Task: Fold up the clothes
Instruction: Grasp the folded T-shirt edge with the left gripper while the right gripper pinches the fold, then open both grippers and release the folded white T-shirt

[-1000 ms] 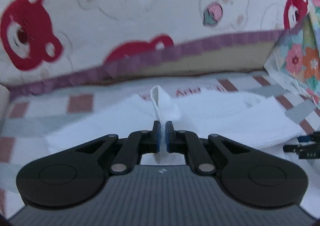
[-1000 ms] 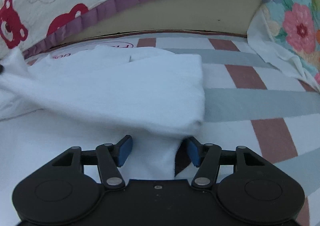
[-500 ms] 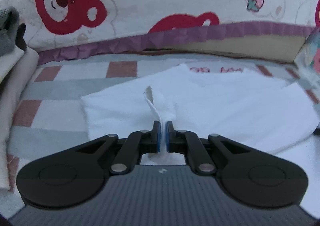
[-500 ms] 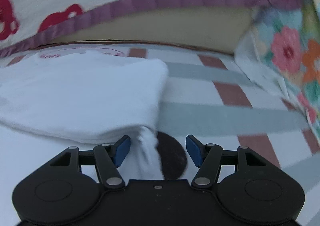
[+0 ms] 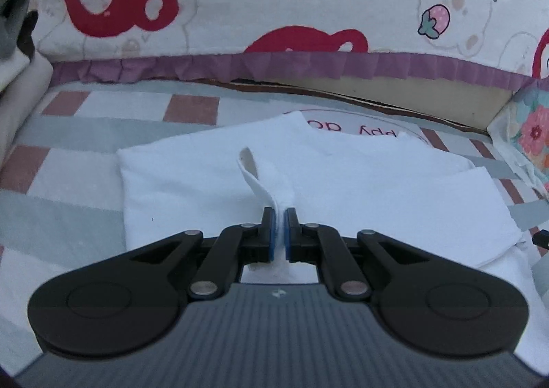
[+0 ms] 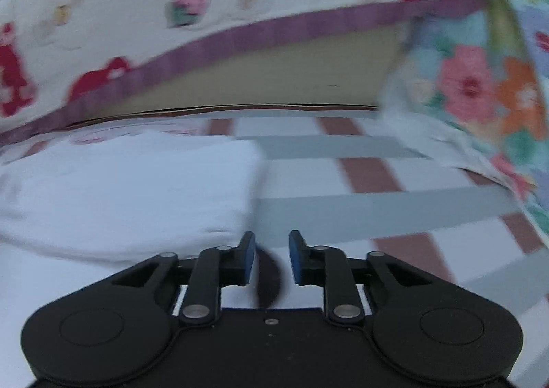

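A white garment [image 5: 360, 189] lies partly folded on the checked bed sheet [image 5: 68, 161]. My left gripper [image 5: 279, 216] is shut on a hemmed edge of it, and a loop of that white hem stands up in front of the pads. In the right wrist view the folded garment [image 6: 130, 189] lies to the left, its right edge close to the left finger [image 6: 247, 247]. My right gripper [image 6: 271, 247] is closing with nothing between its jaws; only a dark round patch [image 6: 267, 281] on the bed shows in the gap.
A bear-print quilt with a purple frill [image 5: 308, 63] rises along the back. A floral cloth [image 6: 480, 93] hangs at the right. Beige and grey fabric [image 5: 17, 55] is piled at the left edge. Bare checked sheet [image 6: 394, 202] spreads right of the garment.
The left gripper has carried the pinched hem down and to the left, laying the garment flatter. The right gripper has let the cloth go, drawn off to the right and narrowed its jaws.
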Motion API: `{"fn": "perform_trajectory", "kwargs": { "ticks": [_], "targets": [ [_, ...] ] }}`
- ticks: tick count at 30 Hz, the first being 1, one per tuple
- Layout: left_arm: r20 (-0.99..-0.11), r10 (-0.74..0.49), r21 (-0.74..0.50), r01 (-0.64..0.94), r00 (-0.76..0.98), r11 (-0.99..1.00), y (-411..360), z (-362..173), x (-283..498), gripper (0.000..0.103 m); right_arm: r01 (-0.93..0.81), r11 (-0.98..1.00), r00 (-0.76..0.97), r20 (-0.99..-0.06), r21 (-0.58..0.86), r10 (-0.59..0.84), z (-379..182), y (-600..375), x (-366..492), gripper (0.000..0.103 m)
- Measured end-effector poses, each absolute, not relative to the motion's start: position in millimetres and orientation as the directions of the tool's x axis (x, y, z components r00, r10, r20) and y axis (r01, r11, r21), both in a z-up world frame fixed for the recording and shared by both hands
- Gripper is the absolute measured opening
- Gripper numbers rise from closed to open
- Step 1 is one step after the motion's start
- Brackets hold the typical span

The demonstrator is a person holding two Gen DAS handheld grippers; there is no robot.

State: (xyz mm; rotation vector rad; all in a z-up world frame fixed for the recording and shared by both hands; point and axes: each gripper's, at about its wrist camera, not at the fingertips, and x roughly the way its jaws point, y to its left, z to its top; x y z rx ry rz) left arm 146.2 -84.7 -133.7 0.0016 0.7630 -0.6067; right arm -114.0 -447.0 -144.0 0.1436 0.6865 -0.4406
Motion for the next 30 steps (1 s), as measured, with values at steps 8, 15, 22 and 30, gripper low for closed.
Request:
{"fn": "perform_trajectory", "kwargs": {
  "ticks": [8,15,22,30],
  "targets": [
    [-0.522,-0.579,-0.297,0.503,0.626,0.812,-59.0,-92.1,130.9,0.005,0.458,0.889,0.61,-0.723,-0.012,-0.325,-167.0,-458.1,-86.1,0.053],
    [-0.682,-0.462,-0.264,0.397,0.567,0.879,-59.0,-137.3,118.5,0.005,0.567,0.811,0.633,-0.706,0.144,-0.318,-163.9,-481.2,-102.1,0.011],
    [-0.68,-0.455,-0.202,0.449,0.576,0.87,-73.1,-130.5,112.6,0.005,0.506,0.862,0.607,-0.696,-0.035,-0.385,-149.4,-456.8,-95.0,0.008],
    [-0.72,-0.431,-0.189,0.444,0.544,0.876,-65.5,-120.6,113.6,0.005,0.368,0.894,0.553,-0.713,-0.256,-0.431,-144.1,-417.1,-90.6,0.012]
  ]
}}
